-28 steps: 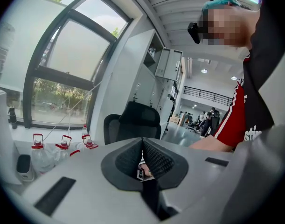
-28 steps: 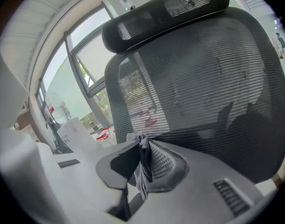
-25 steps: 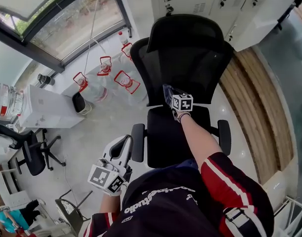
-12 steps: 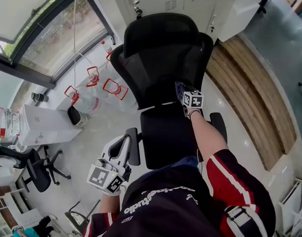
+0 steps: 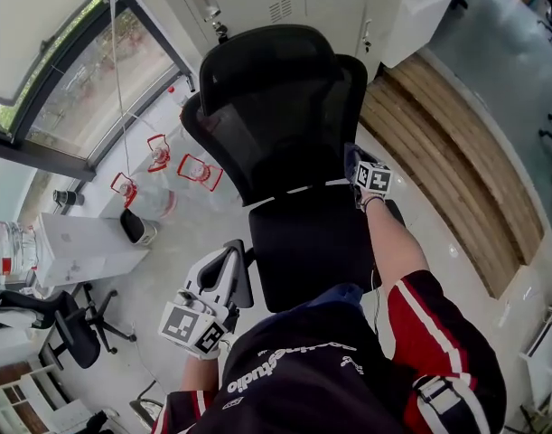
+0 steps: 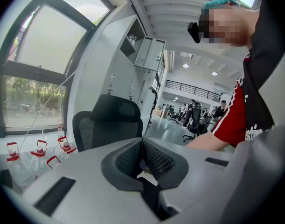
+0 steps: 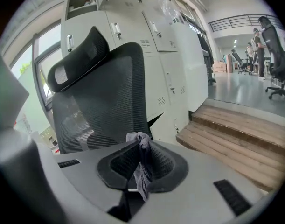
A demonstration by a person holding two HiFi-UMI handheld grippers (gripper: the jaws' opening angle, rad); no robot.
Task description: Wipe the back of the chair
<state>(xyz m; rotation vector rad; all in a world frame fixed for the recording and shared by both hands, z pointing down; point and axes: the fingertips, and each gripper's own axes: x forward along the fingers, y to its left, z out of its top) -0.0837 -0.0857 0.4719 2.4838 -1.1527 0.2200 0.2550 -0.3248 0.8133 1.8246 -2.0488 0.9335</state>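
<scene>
The black mesh office chair (image 5: 276,125) stands just in front of the person. At the right edge of its backrest, the right gripper (image 5: 355,165) pinches a grey cloth (image 7: 142,171) between its jaws; whether the cloth touches the mesh I cannot tell. The left gripper (image 5: 219,269) hangs beside the chair's left armrest (image 5: 245,283), jaws pressed together on nothing. I judge this as the wiping step: next, the cloth must press on the mesh and sweep across.

The head view is looking steeply down at the chair (image 5: 285,116) at twelve o'clock; both gripper views are facing it too, the right one nearer.
</scene>
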